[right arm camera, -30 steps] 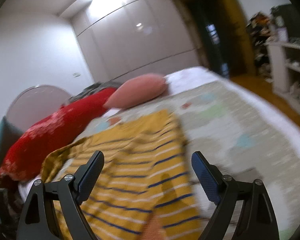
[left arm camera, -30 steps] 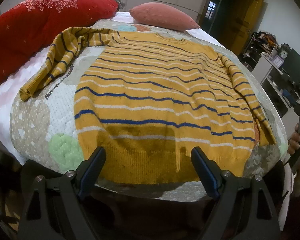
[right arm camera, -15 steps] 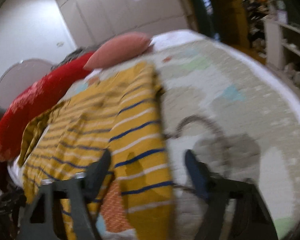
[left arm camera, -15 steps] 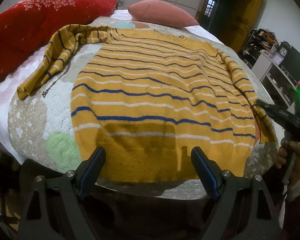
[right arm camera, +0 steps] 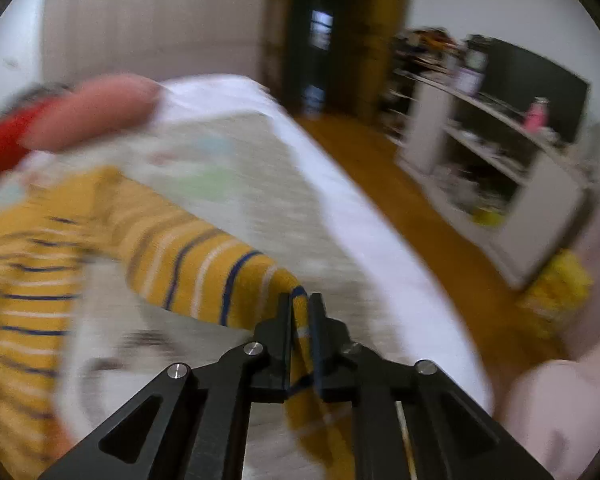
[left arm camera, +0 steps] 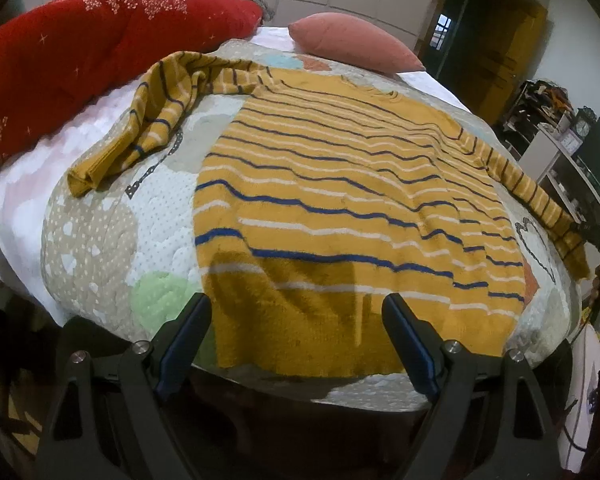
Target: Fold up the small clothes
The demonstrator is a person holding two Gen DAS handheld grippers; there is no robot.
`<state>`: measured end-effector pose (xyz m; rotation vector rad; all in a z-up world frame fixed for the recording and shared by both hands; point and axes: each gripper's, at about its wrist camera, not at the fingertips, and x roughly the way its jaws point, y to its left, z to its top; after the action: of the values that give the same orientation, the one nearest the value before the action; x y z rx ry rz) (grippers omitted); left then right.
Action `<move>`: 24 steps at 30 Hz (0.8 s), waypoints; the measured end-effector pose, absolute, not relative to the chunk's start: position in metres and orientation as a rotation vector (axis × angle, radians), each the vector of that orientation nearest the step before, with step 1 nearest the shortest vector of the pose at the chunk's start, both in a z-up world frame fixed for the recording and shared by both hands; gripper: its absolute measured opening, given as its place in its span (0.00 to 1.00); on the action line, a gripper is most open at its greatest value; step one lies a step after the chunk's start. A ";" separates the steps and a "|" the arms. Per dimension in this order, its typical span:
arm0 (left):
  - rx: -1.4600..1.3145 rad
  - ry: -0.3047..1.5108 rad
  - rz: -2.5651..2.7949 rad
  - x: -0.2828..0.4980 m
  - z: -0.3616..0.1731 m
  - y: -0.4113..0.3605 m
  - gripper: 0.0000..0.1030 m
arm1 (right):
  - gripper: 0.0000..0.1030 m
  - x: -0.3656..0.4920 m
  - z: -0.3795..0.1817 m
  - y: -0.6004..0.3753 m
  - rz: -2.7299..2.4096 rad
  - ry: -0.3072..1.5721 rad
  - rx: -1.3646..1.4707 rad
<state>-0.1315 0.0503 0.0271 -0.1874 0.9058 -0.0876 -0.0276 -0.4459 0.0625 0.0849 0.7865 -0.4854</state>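
Note:
A mustard-yellow sweater with blue and white stripes lies spread flat on the quilted bed cover. Its left sleeve lies bunched toward the red pillow. My left gripper is open and empty, hovering over the sweater's hem at the near bed edge. My right gripper is shut on the cuff end of the right sleeve and holds it lifted off the cover. In the left wrist view that sleeve stretches to the far right, where the right gripper pinches it.
A red pillow and a pink pillow lie at the head of the bed. White shelves with clutter stand across a wooden floor to the right. A dark doorway is beyond the bed.
My right gripper has come down at the sweater's right side and shut on the right sleeve's cuff, lifting it. The left gripper stays open over the hem, shifted slightly.

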 end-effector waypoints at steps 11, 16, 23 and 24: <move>-0.165 0.924 -0.124 -0.130 0.021 0.041 0.84 | 0.50 -0.056 0.024 -0.317 0.198 0.791 0.380; -0.182 0.945 -0.113 -0.129 0.018 0.044 0.84 | 0.47 -0.052 -0.004 -0.262 0.271 0.841 0.380; -0.174 0.914 -0.094 -0.130 0.028 0.047 0.84 | 0.09 -0.052 -0.009 -0.265 0.301 0.854 0.392; -0.175 0.914 -0.090 -0.130 0.028 0.049 0.84 | 0.09 -0.056 -0.009 -0.273 0.289 0.852 0.409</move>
<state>-0.1298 0.0489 0.0279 -0.1755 0.9144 -0.0896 -0.0565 -0.2733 -0.0094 0.4085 0.8521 0.2890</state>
